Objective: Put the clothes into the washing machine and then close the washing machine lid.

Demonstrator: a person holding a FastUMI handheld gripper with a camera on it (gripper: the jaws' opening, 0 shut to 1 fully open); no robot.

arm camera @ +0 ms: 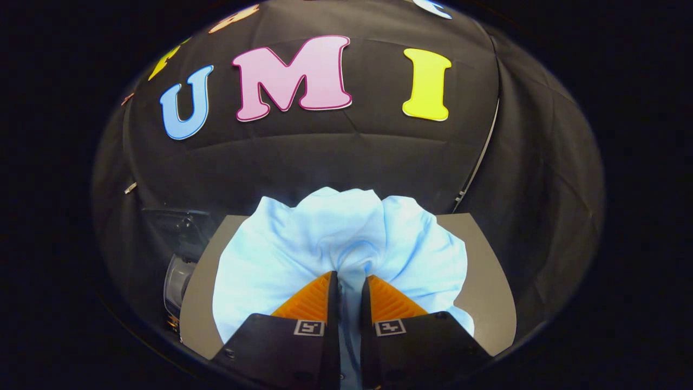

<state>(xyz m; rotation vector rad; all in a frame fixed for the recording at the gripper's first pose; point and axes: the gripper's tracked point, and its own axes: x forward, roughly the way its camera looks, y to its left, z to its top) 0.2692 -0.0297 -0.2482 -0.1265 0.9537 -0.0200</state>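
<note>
A pale blue garment [303, 244] bunches up just ahead of my fingers and hangs over a grey table [482, 271]. My gripper [350, 279] is shut on the garment, with a fold of the cloth pinched between both fingers. The cloth fans out to either side of the fingertips and hides the table's middle. Off the table's left edge and lower down stands the washing machine [178, 271], with its rounded grey-white body partly in sight and a dark raised lid [178, 219] above it.
The black cloth wall rises behind the table. A thin pale pole [479, 157] runs down the wall at the right, near the table's far right corner. Bare grey table strips show on both sides of the garment.
</note>
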